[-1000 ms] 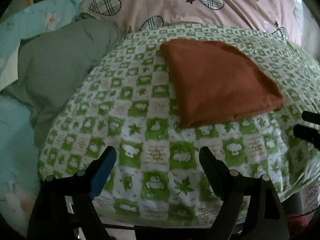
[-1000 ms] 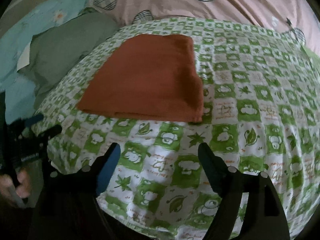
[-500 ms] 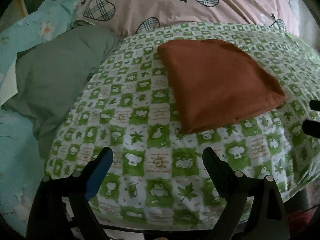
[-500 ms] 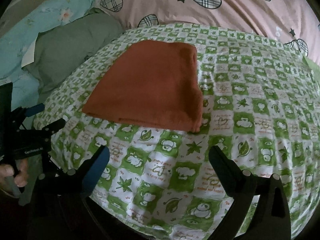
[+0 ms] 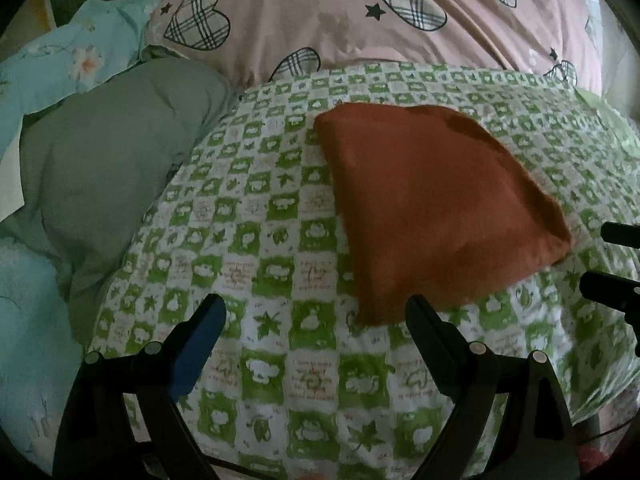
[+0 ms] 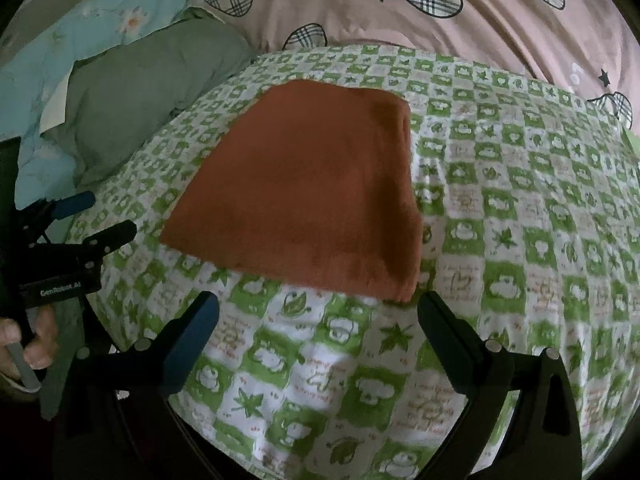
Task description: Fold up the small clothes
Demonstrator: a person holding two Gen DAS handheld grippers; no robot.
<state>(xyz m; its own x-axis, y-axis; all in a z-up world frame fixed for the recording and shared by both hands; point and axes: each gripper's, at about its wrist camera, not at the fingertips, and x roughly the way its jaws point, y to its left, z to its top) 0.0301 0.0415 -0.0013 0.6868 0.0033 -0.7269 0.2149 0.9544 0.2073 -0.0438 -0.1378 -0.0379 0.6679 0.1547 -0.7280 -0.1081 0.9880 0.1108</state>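
Note:
A folded rust-orange cloth (image 5: 432, 208) lies flat on a green-and-white checked sheet (image 5: 280, 240); it also shows in the right wrist view (image 6: 312, 192). My left gripper (image 5: 316, 312) is open and empty, just short of the cloth's near left corner. My right gripper (image 6: 318, 308) is open and empty, just short of the cloth's near edge. The left gripper also shows at the left of the right wrist view (image 6: 88, 220), and the right gripper's fingertips (image 5: 616, 288) show at the right edge of the left wrist view.
A pink quilt with plaid hearts (image 5: 360, 20) lies behind the checked sheet (image 6: 520, 240). A grey-green pillow (image 5: 100, 152) and pale blue floral bedding (image 5: 60, 64) lie to the left. The sheet's front edge drops off below both grippers.
Both grippers have moved forward toward the cloth, which now fills more of each view. Both stay open. The cloth has not moved.

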